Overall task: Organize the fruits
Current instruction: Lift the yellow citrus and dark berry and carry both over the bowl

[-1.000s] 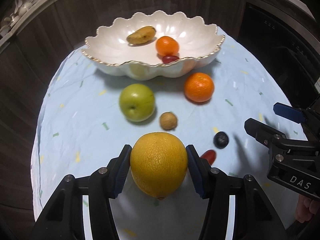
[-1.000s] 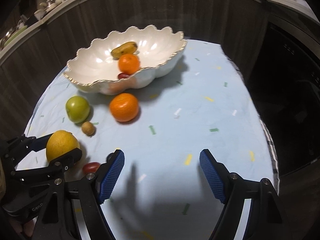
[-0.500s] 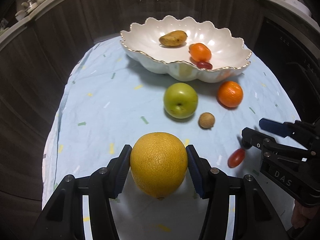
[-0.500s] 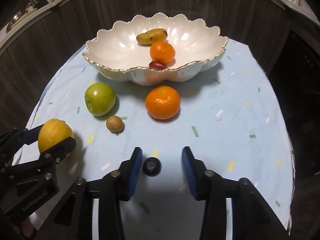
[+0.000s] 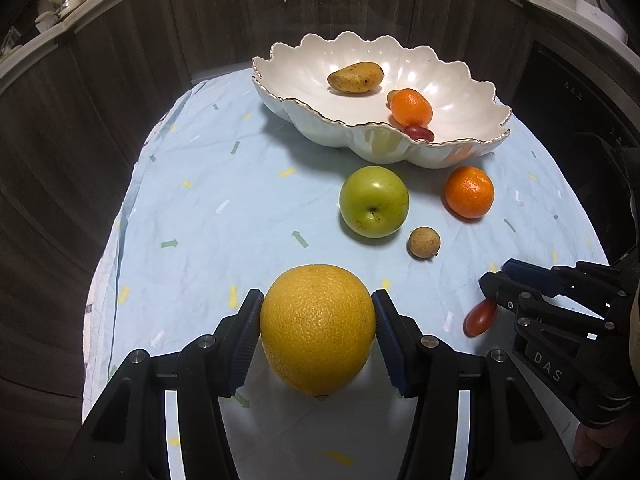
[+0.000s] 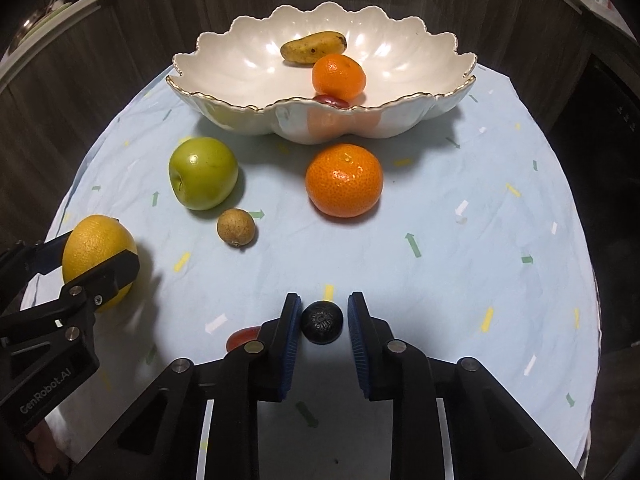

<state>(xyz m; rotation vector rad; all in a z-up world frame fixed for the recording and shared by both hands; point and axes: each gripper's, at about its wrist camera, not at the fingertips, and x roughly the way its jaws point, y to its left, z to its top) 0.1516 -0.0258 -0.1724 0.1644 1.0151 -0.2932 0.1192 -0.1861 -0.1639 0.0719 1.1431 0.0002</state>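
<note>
My left gripper (image 5: 318,332) is shut on a large yellow orange (image 5: 318,328), held above the blue cloth; it also shows in the right wrist view (image 6: 98,256). My right gripper (image 6: 320,320) has its jaws close around a small dark berry (image 6: 322,322) on the cloth, with narrow gaps on both sides. A white scalloped bowl (image 6: 240,96) at the back holds a small mango (image 6: 312,48), a tangerine (image 6: 338,76) and a red grape tomato (image 6: 330,100). On the cloth lie a green apple (image 6: 202,172), a tangerine (image 6: 344,180), a brown longan (image 6: 236,227) and a red tomato (image 6: 242,338).
The round table carries a pale blue cloth (image 6: 460,240) with small coloured marks. Dark wood cabinet walls (image 5: 100,100) curve behind it. The right gripper's body (image 5: 560,320) shows at the right of the left wrist view, next to the red tomato (image 5: 480,318).
My right gripper has come down over the dark berry and its jaws have narrowed around it. My left gripper has swung left with the yellow orange still held.
</note>
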